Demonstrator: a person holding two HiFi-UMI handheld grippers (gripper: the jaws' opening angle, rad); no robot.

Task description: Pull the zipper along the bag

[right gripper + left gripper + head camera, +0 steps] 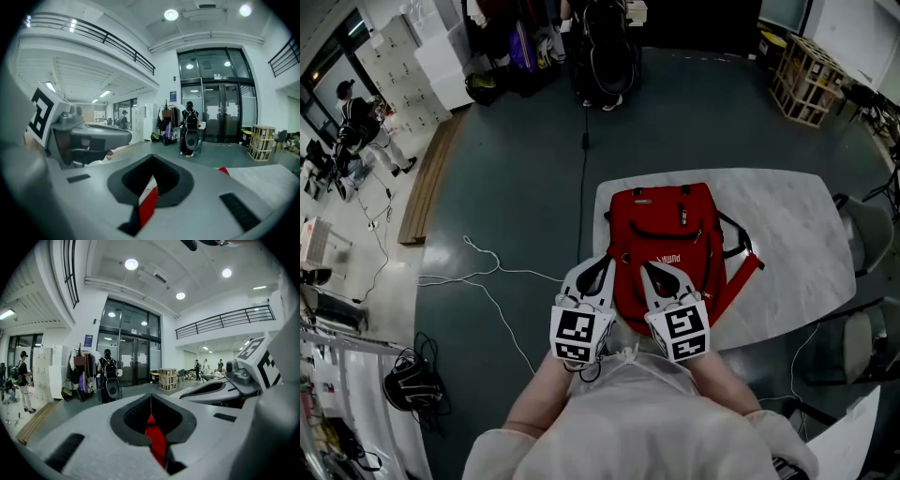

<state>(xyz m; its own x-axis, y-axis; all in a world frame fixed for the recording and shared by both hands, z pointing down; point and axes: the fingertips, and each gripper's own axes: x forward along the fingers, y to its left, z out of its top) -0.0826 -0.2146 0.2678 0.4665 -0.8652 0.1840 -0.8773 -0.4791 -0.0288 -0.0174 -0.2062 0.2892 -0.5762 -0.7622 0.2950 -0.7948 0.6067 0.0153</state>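
Left gripper (601, 266) and right gripper (655, 273), 2 claws pinched shut on nothing, hover over the red bag's (667, 211) near end on the table (792, 244), probably keeping its front in view.

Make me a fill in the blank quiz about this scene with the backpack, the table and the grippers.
1. The backpack is coloured ____.
2. The table under it has a ____ top.
3. Open or shut, the left gripper is ____.
4. The thin cable left of the table lies on the ____.

Missing words: red; white; shut; floor.
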